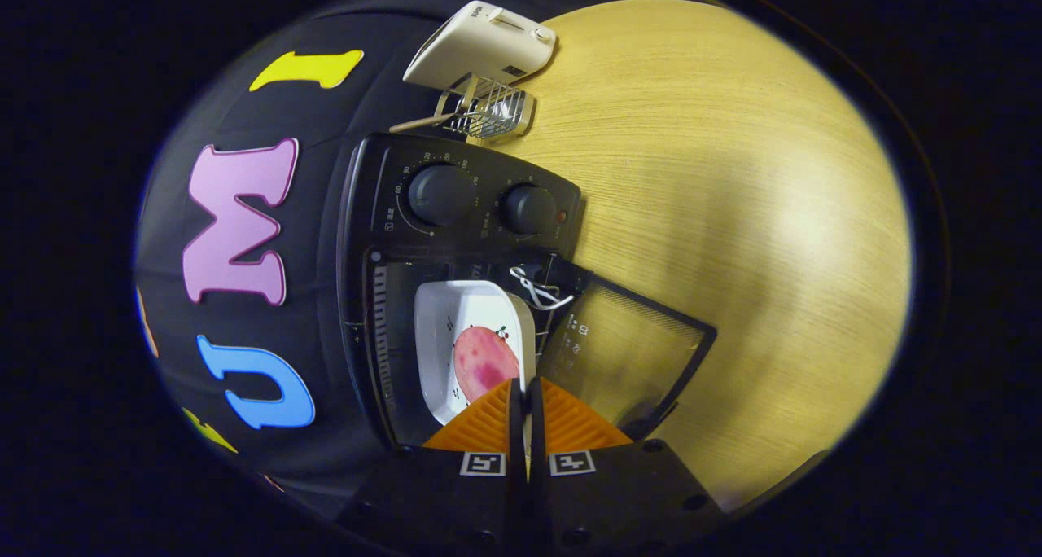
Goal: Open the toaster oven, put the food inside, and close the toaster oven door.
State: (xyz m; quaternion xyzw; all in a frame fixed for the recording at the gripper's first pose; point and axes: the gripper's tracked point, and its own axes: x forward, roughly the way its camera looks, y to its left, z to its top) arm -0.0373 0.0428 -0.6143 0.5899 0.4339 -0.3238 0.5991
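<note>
Inside open toaster oven (456, 215), white dish (456, 329) with pink food (485, 360), gripper (523, 390) clamped on dish rim

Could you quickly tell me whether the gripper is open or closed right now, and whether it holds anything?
Gripper: closed on the rim of the white dish holding the food, at the toaster oven's open mouth.

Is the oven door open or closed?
Open. The toaster oven door hangs down, and the tongs pinch the plate into it.
</note>
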